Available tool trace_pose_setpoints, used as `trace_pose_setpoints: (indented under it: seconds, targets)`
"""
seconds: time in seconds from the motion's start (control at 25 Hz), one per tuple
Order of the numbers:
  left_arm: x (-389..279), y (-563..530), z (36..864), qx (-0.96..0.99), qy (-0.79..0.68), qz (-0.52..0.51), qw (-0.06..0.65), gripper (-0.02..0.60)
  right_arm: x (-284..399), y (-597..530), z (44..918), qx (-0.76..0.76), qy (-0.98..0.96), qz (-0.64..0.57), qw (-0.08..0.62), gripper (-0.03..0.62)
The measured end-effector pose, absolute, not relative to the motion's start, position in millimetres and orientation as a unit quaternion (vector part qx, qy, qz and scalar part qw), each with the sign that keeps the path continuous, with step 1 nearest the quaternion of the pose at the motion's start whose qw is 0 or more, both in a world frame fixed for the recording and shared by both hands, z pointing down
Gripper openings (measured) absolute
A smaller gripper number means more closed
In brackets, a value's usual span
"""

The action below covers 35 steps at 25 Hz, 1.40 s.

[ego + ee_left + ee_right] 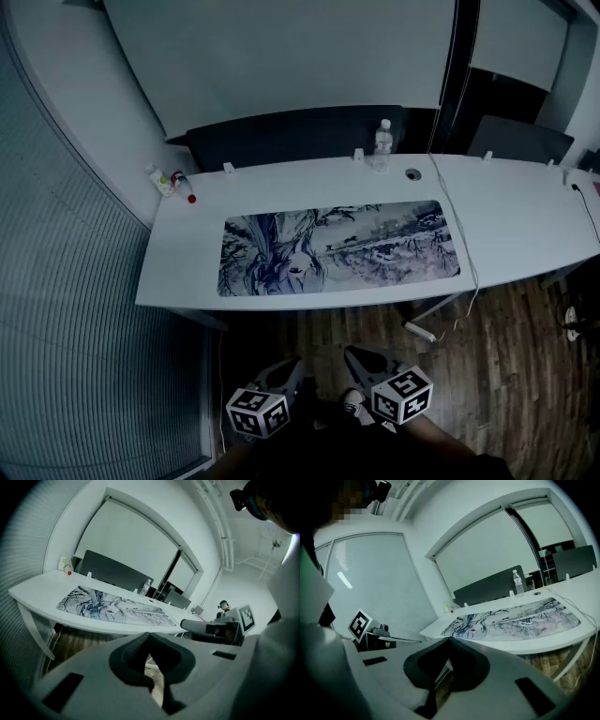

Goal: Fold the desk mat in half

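Observation:
The desk mat (337, 248), printed with blue-grey ink artwork, lies flat and unfolded along the front half of the white desk (187, 244). Both grippers hang low in front of the desk, over the floor and clear of the mat. My left gripper (292, 366) is shut with nothing between its jaws, and in its own view the left gripper (149, 637) points toward the mat (112, 607). My right gripper (353, 354) is beside it, also shut and empty. Past the right gripper (450, 640) in its own view, the mat (515, 618) lies spread out.
A water bottle (382, 143) stands at the desk's back edge near a cable hole (413, 173). Two small bottles (161, 178) sit at the back left corner. A white cable (459, 244) runs past the mat's right end to a power strip (420, 330) on the wooden floor.

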<state>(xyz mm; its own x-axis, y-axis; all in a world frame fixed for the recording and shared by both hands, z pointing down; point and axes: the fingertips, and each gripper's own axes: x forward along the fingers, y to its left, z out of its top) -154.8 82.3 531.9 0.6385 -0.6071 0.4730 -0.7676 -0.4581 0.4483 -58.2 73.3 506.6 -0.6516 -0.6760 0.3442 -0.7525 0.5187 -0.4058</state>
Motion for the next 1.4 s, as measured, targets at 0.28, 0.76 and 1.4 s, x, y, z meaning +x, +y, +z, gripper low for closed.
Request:
trace_pose_setpoints:
  seconds: [0.28, 0.76, 1.4]
  targets:
    - [-158.0, 79.9, 533.2, 0.844, -0.409, 0.124, 0.325, 0.006, -58.3, 72.2, 508.8, 0.413, -0.867, 0.272, 0.07, 0.022]
    - [-157.6, 78.8, 537.9, 0.844, -0.407, 0.126, 0.327, 0.006, -57.1, 68.5, 508.2, 0.417, -0.867, 0.266, 0.057, 0.023]
    - [-140.1, 85.4, 533.9, 0.834, -0.427, 0.124, 0.326, 0.006, -38.2, 69.1, 500.3, 0.401, -0.876, 0.26, 0.062, 0.023]
